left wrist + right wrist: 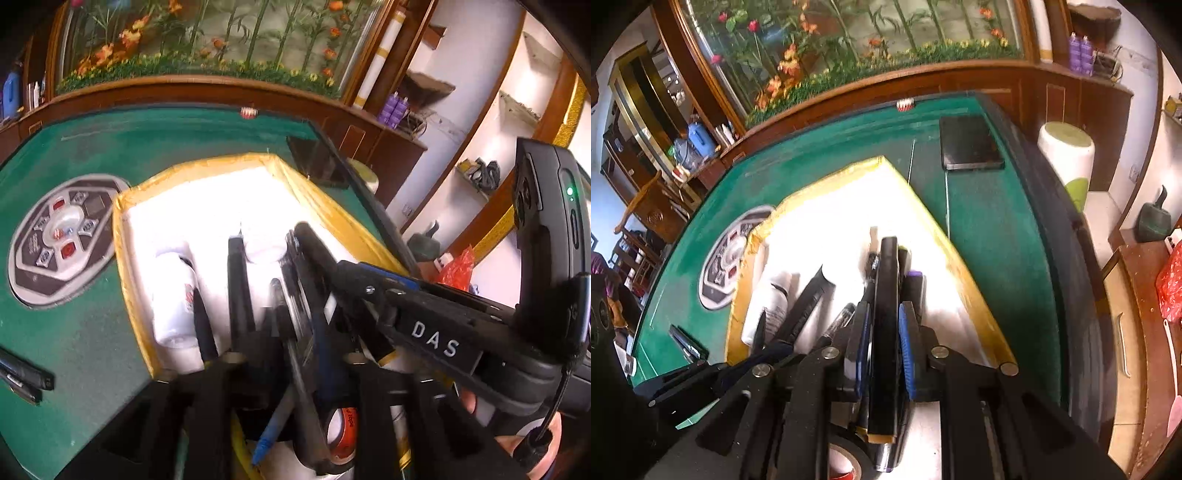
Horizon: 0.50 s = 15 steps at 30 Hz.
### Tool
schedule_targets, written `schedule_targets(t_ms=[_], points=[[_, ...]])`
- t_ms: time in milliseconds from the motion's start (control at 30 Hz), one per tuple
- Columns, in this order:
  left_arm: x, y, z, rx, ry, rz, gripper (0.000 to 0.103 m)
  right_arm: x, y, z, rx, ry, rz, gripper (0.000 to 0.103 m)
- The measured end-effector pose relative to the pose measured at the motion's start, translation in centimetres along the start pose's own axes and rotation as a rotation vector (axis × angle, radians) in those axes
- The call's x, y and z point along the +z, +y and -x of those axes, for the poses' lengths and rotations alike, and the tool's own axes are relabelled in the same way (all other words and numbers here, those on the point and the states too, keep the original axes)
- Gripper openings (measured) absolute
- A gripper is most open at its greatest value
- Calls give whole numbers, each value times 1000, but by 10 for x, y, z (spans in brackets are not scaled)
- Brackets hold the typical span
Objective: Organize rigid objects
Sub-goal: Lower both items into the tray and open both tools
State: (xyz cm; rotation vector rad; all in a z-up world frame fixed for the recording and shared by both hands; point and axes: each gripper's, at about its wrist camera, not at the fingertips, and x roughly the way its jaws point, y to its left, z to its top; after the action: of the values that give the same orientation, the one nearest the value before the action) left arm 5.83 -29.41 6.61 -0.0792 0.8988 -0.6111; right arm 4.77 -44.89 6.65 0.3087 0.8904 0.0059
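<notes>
My right gripper [884, 332] is clamped on a flat black bar [884, 317], which stands lengthwise between the blue-lined pads and points toward the far edge of the tabletop [997, 236]. My left gripper [255, 295] has its jaws parted, nothing pressed between them; the fingers are dark and blurred, so their tips are hard to place. Both reach into a white, yellow-rimmed box [325, 206] lying mid-tabletop. Inside it a white bottle [175, 295] lies toward the box's left wall, beside my left jaws. A roll of tape [341, 432] and a blue-tipped pen [271, 424] sit at the near end, partly covered by the gripper frames. The box floor is overexposed, hiding detail there.
</notes>
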Motion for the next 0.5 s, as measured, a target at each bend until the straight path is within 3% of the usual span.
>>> schedule_targets(t_ms=[67, 267, 500], points=[[0, 2, 9, 10, -44, 2, 61, 1, 1, 9, -9, -43, -7, 20], [1, 9, 29, -58, -108, 16, 63, 3, 7, 29, 12, -130, -10, 23], [-2, 27, 38, -77, -109, 96, 63, 5, 10, 30, 16, -144, -12, 24]])
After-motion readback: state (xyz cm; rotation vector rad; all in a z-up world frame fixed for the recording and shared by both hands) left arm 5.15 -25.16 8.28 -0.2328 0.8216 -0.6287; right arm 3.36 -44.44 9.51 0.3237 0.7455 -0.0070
